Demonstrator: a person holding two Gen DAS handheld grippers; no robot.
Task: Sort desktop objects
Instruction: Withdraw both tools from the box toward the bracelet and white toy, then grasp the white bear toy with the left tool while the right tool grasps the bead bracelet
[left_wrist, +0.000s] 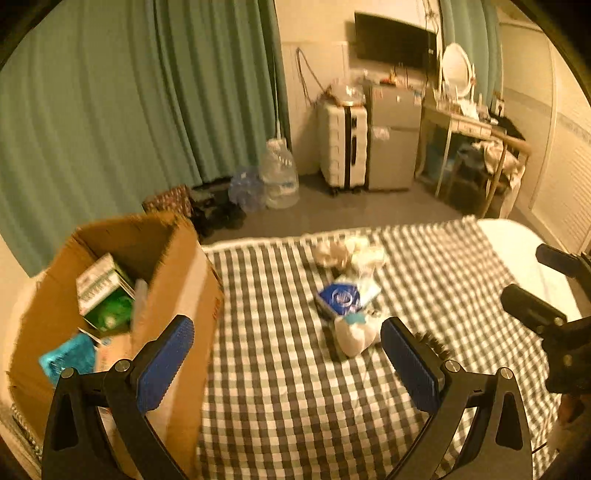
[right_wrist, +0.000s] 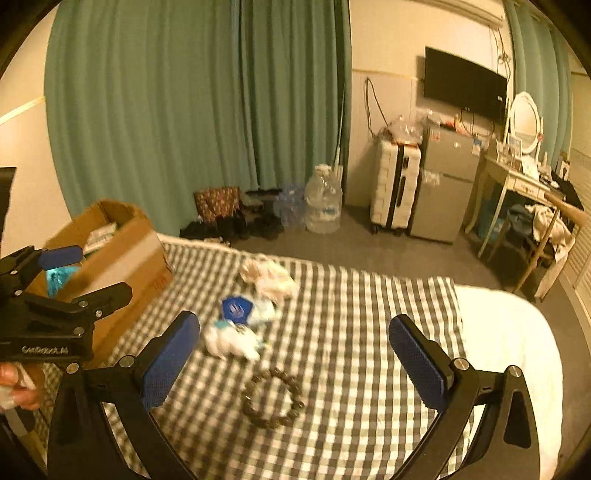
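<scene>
Both grippers, left (left_wrist: 287, 354) and right (right_wrist: 294, 349), hang spread and empty over the checked cloth (right_wrist: 351, 332); a cardboard box (left_wrist: 177, 266) holds green cartons (left_wrist: 105, 291) and, seemingly, a teal packet (left_wrist: 68, 356), while a bead bracelet (right_wrist: 272, 398) lies on the cloth.

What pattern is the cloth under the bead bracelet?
The cloth is a dark-and-white gingham check; it shows best in the right wrist view, under the bead bracelet.
</scene>
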